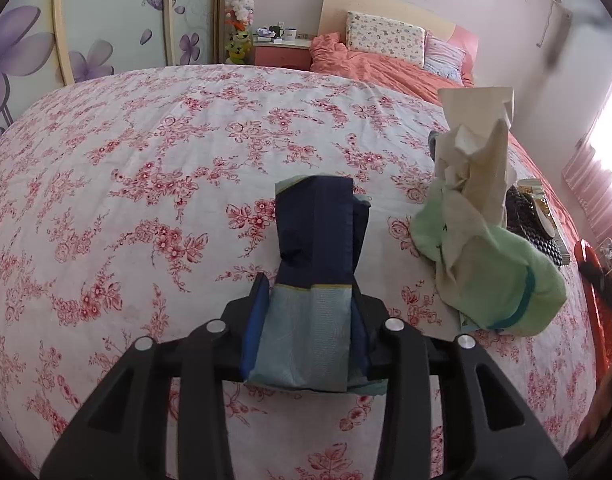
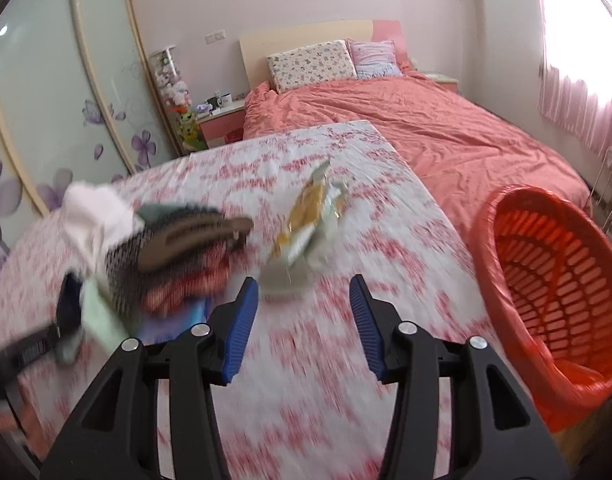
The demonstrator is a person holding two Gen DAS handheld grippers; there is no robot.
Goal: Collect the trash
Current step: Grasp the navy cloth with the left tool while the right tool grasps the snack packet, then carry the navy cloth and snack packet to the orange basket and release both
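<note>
My left gripper point(image 1: 312, 292) is shut on a dark blue and pale blue wrapper point(image 1: 318, 240) and holds it above the floral tablecloth point(image 1: 145, 160). To its right lies a heap of crumpled cream paper point(image 1: 478, 160) and a green cloth-like bag point(image 1: 498, 280). My right gripper point(image 2: 303, 292) is open and empty above the tablecloth point(image 2: 306, 380). Just beyond it lies a yellow and silver snack wrapper point(image 2: 310, 216). A blurred pile of trash and cloth point(image 2: 165, 248) lies to its left. The orange basket point(image 2: 546, 280) with an orange liner stands at the table's right edge.
A bed with a salmon cover point(image 2: 426, 128) and pillows stands behind the table. A wardrobe with purple flowers point(image 1: 85, 20) is at the left. A nightstand point(image 1: 281, 48) with mugs stands by the bed. The basket's rim point(image 1: 594, 280) shows at the right in the left wrist view.
</note>
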